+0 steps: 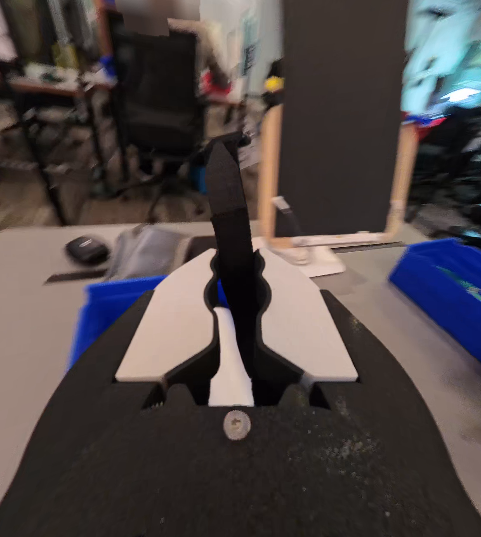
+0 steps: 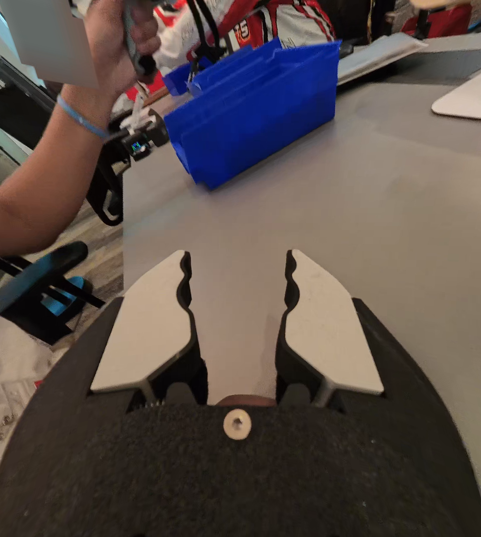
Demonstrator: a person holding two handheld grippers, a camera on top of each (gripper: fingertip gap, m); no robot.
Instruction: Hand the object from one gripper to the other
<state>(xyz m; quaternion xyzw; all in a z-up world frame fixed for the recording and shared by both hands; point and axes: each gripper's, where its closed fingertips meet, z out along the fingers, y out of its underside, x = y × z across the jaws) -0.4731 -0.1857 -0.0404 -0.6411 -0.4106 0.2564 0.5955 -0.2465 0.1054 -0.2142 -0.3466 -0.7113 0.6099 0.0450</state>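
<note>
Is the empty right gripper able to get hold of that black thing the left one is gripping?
Probably yes. The black object sticks out well past the left gripper, leaving its top free, and the right gripper is open and empty.

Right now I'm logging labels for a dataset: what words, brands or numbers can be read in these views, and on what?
I don't quote writing, so this is only where it stands.
Red-and-white cloth: printed characters, blurred.
Small screen: coloured marks, too small to read.
Black case: a small mark, blurred.
Wall papers: too blurred.
Black tool in the left gripper: none.
</note>
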